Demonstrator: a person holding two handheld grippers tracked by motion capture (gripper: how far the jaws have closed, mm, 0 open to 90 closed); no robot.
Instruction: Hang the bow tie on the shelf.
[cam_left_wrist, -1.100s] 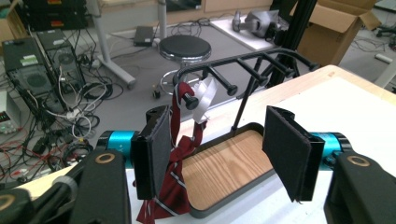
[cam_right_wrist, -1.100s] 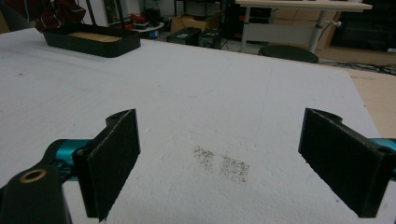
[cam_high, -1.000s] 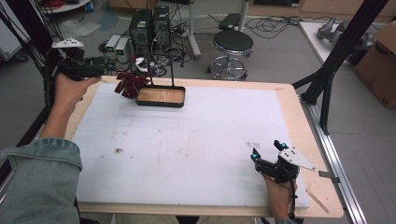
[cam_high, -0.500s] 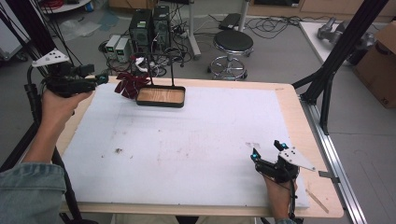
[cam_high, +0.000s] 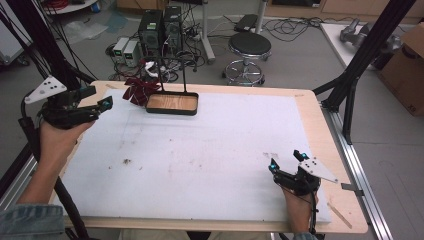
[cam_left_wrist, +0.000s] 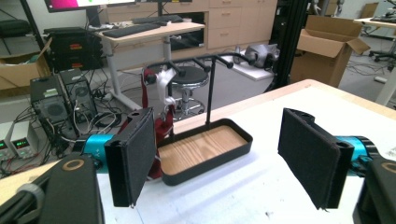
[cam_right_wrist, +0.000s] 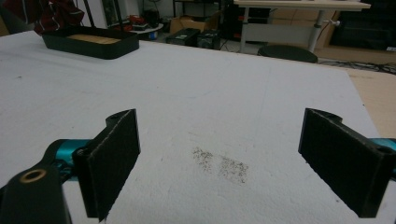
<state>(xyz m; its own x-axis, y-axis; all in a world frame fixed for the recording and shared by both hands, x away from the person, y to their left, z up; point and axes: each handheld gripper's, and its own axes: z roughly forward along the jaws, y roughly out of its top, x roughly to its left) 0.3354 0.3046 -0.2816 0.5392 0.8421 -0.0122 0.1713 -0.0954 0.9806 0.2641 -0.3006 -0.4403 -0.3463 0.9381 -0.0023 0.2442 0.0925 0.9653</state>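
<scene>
While both hands hold off, nothing is gripped yet.
Left fingers: spread wide, empty, aimed at the stand's tray from the tabletop's far left corner.
Right fingers: apart too, low over the white tabletop near the front right, well away.
Red cloth: draped off the black stand, just left of its wooden-floored tray.
Handling: likely soft, light, floppy; pinch a bunched fold near the hook, since loose edges could slip or snag.
</scene>
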